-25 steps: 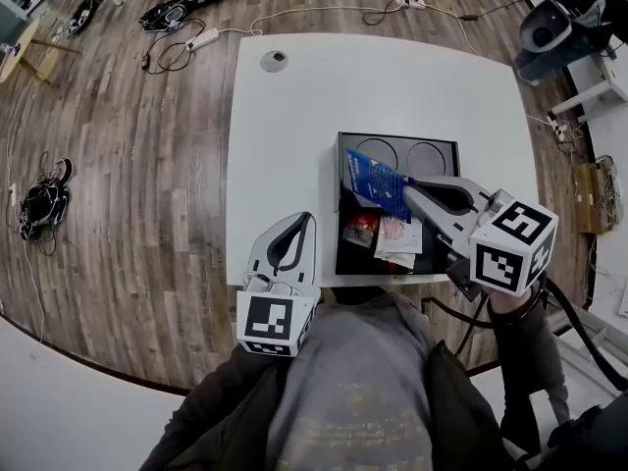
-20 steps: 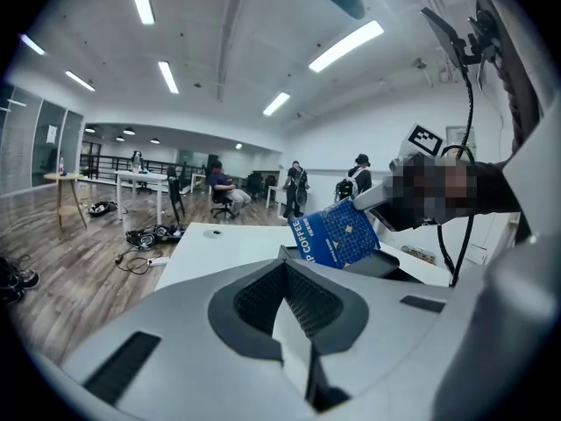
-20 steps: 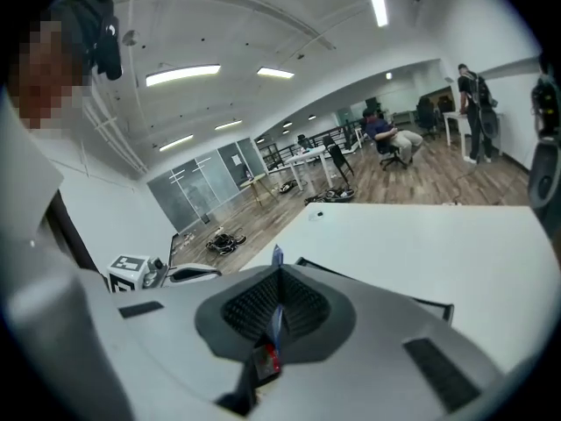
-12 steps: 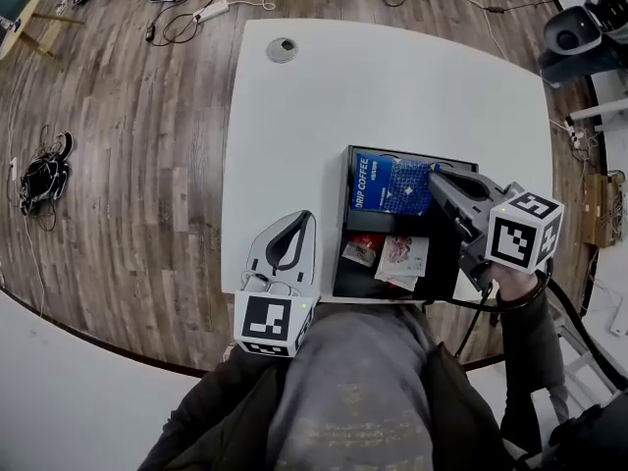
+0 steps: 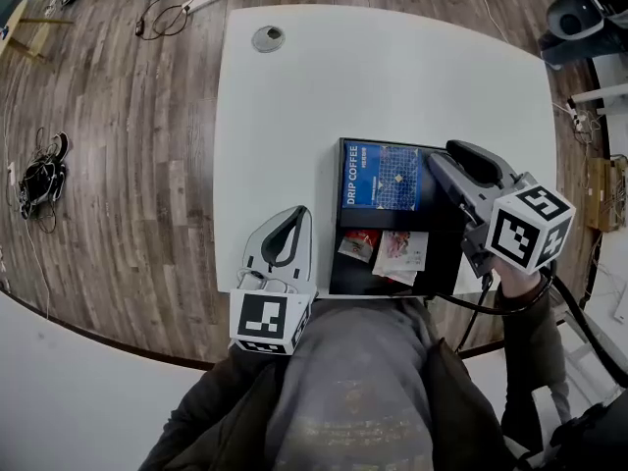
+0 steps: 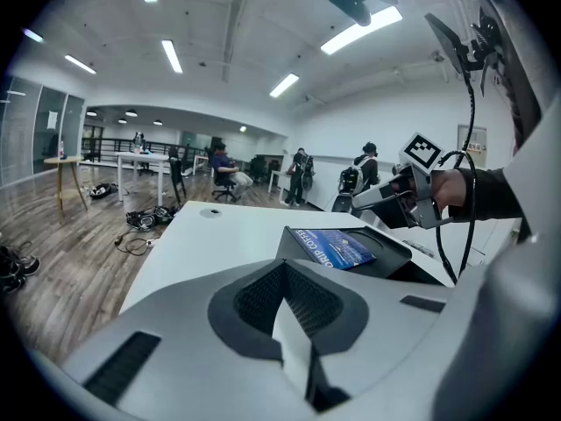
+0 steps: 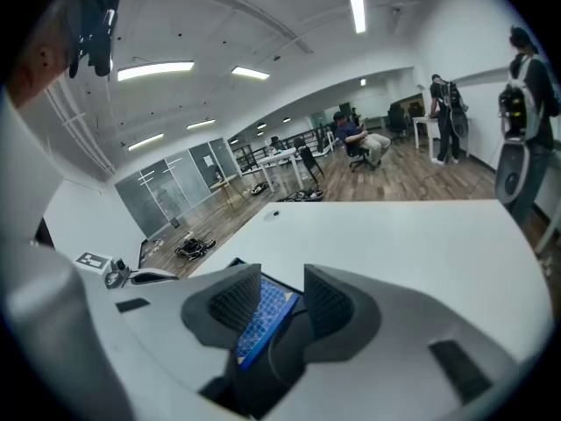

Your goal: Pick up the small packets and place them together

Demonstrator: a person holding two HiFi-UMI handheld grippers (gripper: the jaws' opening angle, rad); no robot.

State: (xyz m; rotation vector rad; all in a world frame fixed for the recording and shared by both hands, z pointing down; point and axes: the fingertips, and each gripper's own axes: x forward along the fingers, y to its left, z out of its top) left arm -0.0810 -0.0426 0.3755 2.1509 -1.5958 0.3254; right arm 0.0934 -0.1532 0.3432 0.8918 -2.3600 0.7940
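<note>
With the right tongs (image 7: pixel 281 288) just sprung apart, loose around the flat blue drip-coffee packet (image 5: pixel 383 177) at the far end of the black tray (image 5: pixel 353 219), and the left tongs (image 5: pixel 294 216) shut empty, reach bodyward to the small red packet (image 5: pixel 357 245) and small white packet (image 5: pixel 402 253), likely nearer the left tongs.

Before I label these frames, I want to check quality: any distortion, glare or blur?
Head view: fisheye bows the edges of the white table, yet light is even and the blue coffee packet print reads sharply. Left gripper view: black round vignette, ceiling lights blown out. Right gripper view: same vignette and glare.
</note>
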